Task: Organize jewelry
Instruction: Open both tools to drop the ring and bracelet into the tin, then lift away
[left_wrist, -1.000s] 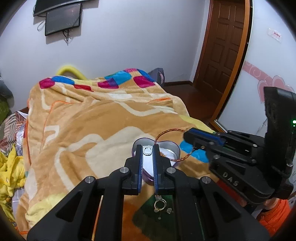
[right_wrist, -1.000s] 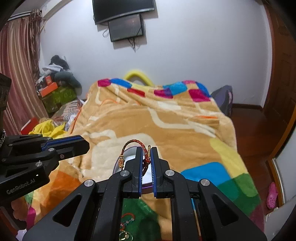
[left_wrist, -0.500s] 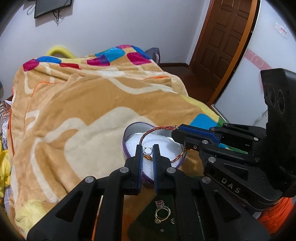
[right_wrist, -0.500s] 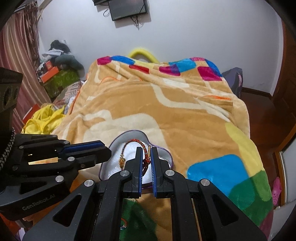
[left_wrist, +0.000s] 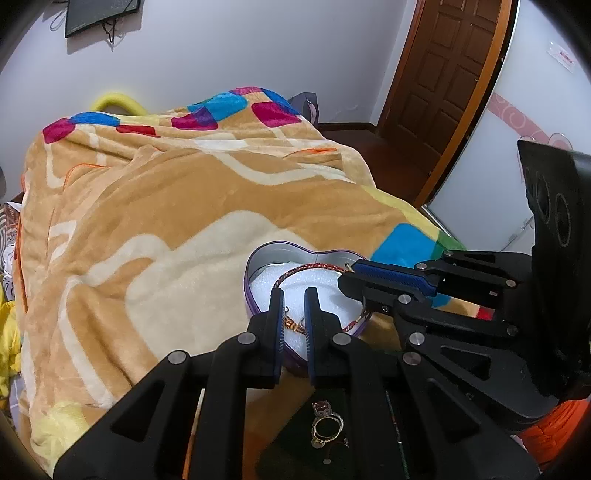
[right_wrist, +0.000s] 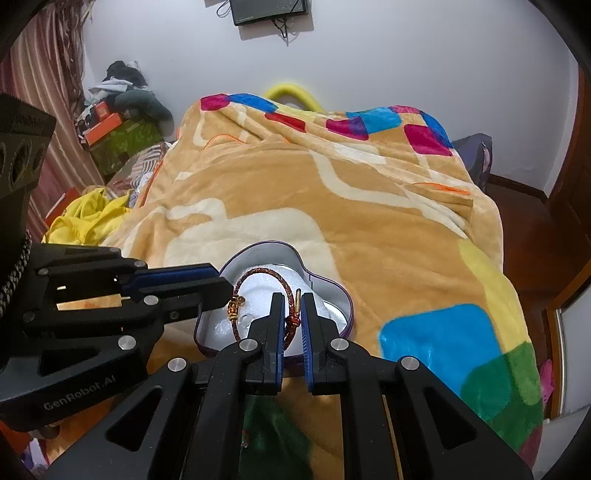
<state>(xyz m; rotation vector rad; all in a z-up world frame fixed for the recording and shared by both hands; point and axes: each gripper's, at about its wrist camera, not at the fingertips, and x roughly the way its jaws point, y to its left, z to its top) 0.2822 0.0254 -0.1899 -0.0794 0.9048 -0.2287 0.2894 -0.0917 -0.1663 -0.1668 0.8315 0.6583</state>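
Observation:
A purple heart-shaped tin (left_wrist: 258, 254) with white foam inside sits on the blanket; it also shows in the right wrist view (right_wrist: 334, 286). My right gripper (right_wrist: 293, 301) is shut on a red braided bracelet (right_wrist: 258, 275) and holds it over the tin's foam. The bracelet also shows in the left wrist view (left_wrist: 295, 269). My left gripper (left_wrist: 294, 295) sits over the tin's near side with its fingers slightly apart; no ring shows between them. Two rings (left_wrist: 327, 424) lie on a dark green pad (left_wrist: 295, 446) below my left gripper.
An orange and cream blanket (left_wrist: 166, 206) covers the bed. Yellow cloth (right_wrist: 85, 214) and boxes (right_wrist: 107, 122) pile at the left. A wooden door (left_wrist: 439, 74) stands at the right. The floor drops off beyond the bed's right edge.
Both grippers have come lower over the tin. The ring seen between my left fingers earlier is gone from them. The bracelet now hangs down onto the foam.

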